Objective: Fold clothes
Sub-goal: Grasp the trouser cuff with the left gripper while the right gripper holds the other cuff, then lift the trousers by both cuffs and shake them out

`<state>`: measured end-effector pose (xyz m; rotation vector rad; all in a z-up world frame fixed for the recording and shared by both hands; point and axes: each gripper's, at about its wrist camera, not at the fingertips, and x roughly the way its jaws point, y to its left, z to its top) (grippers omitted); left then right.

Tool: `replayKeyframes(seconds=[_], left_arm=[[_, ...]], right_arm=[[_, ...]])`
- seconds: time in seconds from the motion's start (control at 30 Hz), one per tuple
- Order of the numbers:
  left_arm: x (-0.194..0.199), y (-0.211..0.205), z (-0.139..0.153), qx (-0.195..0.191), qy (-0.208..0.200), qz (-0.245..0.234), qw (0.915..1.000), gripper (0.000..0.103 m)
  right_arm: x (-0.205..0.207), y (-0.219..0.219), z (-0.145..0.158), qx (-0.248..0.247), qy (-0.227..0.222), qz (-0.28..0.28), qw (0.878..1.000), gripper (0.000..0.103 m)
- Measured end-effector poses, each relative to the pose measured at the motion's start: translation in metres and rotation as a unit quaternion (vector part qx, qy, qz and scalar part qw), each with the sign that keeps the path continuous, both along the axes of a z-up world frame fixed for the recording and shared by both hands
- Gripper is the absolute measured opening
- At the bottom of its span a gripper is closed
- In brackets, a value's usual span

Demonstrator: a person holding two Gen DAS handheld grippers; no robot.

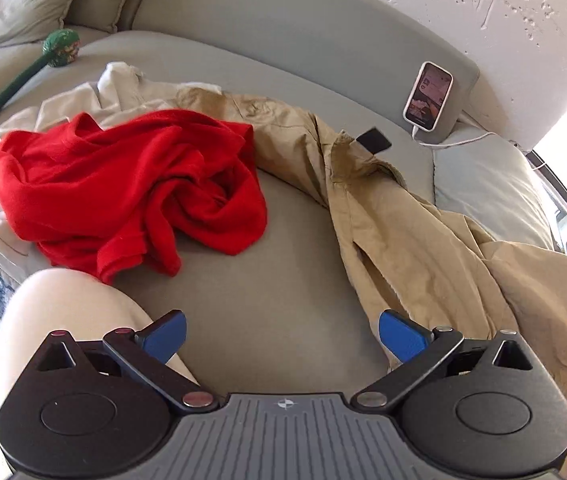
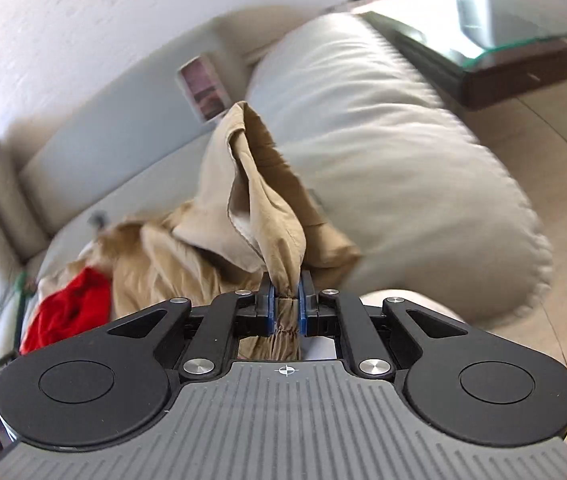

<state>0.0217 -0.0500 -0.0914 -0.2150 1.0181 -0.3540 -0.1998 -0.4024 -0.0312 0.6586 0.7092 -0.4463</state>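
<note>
A khaki garment [image 1: 395,216] stretches from the sofa's back toward the lower right, and a crumpled red garment [image 1: 123,188] lies on a white garment [image 1: 83,100] at the left. My left gripper [image 1: 281,338] hangs open over bare seat, its blue pads [image 1: 165,338] empty, the right pad beside the khaki cloth's edge. In the right wrist view, my right gripper [image 2: 285,296] is shut on a bunched fold of the khaki garment [image 2: 267,208], which rises lifted from the pile. The red garment [image 2: 67,308] shows at the lower left there.
The clothes lie on a grey sofa [image 1: 267,288] with cushions [image 1: 23,0]. A phone [image 1: 427,96] on a cable leans against the backrest. A green toy mallet [image 1: 59,48] lies at the far left. A person's knee [image 1: 67,320] is near my left gripper. A glass table [image 2: 515,52] stands beyond a large cushion [image 2: 383,152].
</note>
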Motion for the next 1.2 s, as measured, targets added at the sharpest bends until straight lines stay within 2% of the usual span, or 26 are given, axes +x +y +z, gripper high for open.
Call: replayKeyframes(seconds=[0.1, 0.23, 0.27, 0.3, 0.37, 0.4, 0.43, 0.5, 0.53, 0.57, 0.63, 0.8, 0.87, 0.9, 0.93, 0.97, 1.0, 1.03, 1.13, 1.2], left_arm=[[0.003, -0.016, -0.017, -0.021, 0.022, -0.026, 0.9992, 0.102], [0.006, -0.036, -0.042, -0.050, 0.058, -0.053, 0.9956, 0.101], [0.007, -0.041, -0.048, -0.062, 0.073, -0.059, 0.9936, 0.097], [0.009, -0.046, -0.055, -0.078, 0.095, -0.059, 0.9907, 0.093], [0.012, -0.057, -0.068, -0.110, 0.137, -0.060, 0.9827, 0.054], [0.014, -0.061, -0.074, -0.128, 0.151, -0.067, 0.9779, 0.052], [0.016, -0.066, -0.080, -0.142, 0.162, -0.073, 0.9737, 0.052], [0.013, -0.072, -0.084, -0.135, 0.150, -0.079, 0.9763, 0.052], [0.010, -0.075, -0.083, -0.137, 0.141, -0.084, 0.9768, 0.055], [0.007, -0.077, -0.083, -0.139, 0.133, -0.092, 0.9770, 0.063], [0.005, -0.086, -0.083, -0.140, 0.122, -0.116, 0.9758, 0.069], [0.004, -0.111, -0.087, -0.140, 0.099, -0.166, 0.9711, 0.073], [0.008, -0.116, -0.088, -0.143, 0.102, -0.168, 0.9701, 0.075], [0.010, -0.115, -0.088, -0.144, 0.107, -0.164, 0.9701, 0.071], [0.012, -0.114, -0.088, -0.144, 0.112, -0.160, 0.9701, 0.057], [0.015, -0.113, -0.088, -0.144, 0.117, -0.157, 0.9700, 0.035], [0.017, -0.111, -0.088, -0.145, 0.122, -0.153, 0.9699, 0.021], [0.019, -0.109, -0.087, -0.149, 0.128, -0.150, 0.9690, 0.012], [0.017, -0.087, -0.071, -0.209, 0.142, -0.144, 0.9567, 0.009], [0.014, -0.065, -0.033, -0.241, 0.099, -0.140, 0.9553, 0.008]], right_arm=[[-0.002, -0.003, -0.009, 0.035, -0.006, -0.025, 0.999, 0.011], [-0.005, -0.009, -0.028, 0.060, -0.012, -0.017, 0.998, 0.011], [-0.004, -0.009, -0.031, 0.064, -0.012, -0.015, 0.998, 0.011], [-0.002, -0.012, -0.035, 0.068, -0.013, -0.011, 0.998, 0.012], [0.000, -0.016, -0.045, 0.075, -0.013, -0.010, 0.997, 0.012], [0.001, -0.018, -0.050, 0.079, -0.013, -0.009, 0.997, 0.012], [0.002, -0.019, -0.049, 0.082, -0.014, -0.009, 0.997, 0.012], [0.001, -0.023, -0.053, 0.085, -0.015, -0.008, 0.996, 0.012], [0.000, -0.024, -0.054, 0.086, -0.017, -0.006, 0.996, 0.012], [-0.001, -0.025, -0.055, 0.086, -0.019, -0.005, 0.996, 0.012], [0.000, -0.025, -0.057, 0.087, -0.021, -0.004, 0.996, 0.012], [0.001, -0.032, -0.064, 0.098, -0.027, -0.010, 0.995, 0.012], [0.001, -0.035, -0.067, 0.105, -0.030, -0.014, 0.994, 0.012], [0.000, -0.037, -0.069, 0.109, -0.033, -0.016, 0.993, 0.012], [0.000, -0.039, -0.070, 0.112, -0.035, -0.018, 0.993, 0.012], [-0.001, -0.041, -0.072, 0.118, -0.037, -0.022, 0.992, 0.012], [-0.002, -0.042, -0.074, 0.123, -0.039, -0.025, 0.991, 0.012], [-0.003, -0.044, -0.075, 0.128, -0.041, -0.029, 0.990, 0.012], [-0.008, -0.048, -0.077, 0.149, -0.051, -0.040, 0.987, 0.012], [-0.009, -0.046, -0.072, 0.162, -0.060, -0.034, 0.984, 0.012]])
